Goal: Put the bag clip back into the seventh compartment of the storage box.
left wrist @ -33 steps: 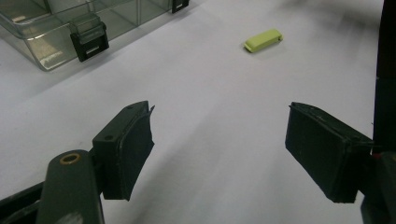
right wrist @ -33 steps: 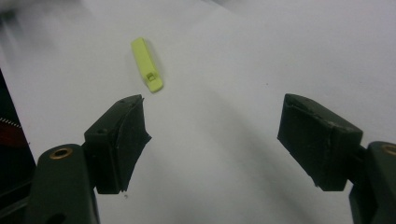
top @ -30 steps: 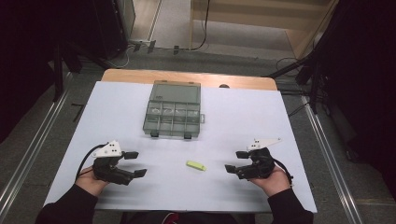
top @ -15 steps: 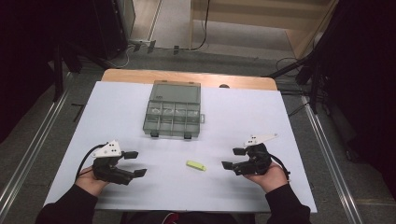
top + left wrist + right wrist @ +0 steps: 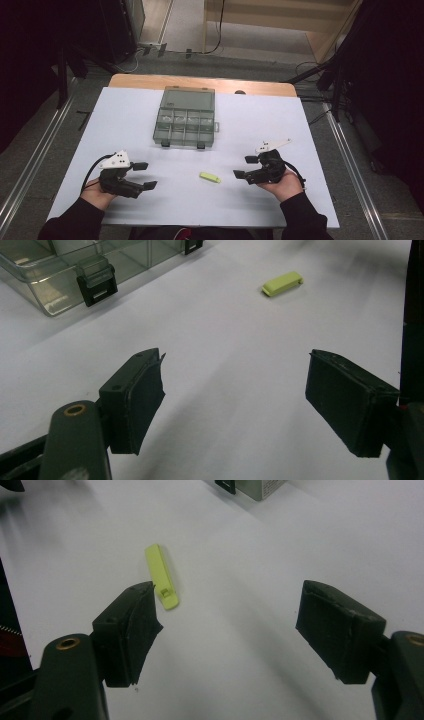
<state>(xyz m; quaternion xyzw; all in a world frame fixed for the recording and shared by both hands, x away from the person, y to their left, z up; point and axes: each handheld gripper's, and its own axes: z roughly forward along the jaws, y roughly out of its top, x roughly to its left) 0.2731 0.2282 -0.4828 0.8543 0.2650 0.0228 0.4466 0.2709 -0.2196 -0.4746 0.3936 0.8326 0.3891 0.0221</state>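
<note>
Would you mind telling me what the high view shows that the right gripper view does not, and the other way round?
The high view alone takes in the whole compartment box with its lid open, both hands, the left gripper and the floor around the table. The right gripper view alone shows the small square notch near one end of the yellow-green piece and the worn faces of the right gripper pads. Both show that piece lying loose on the white tabletop, with the right gripper open beside it.
</note>
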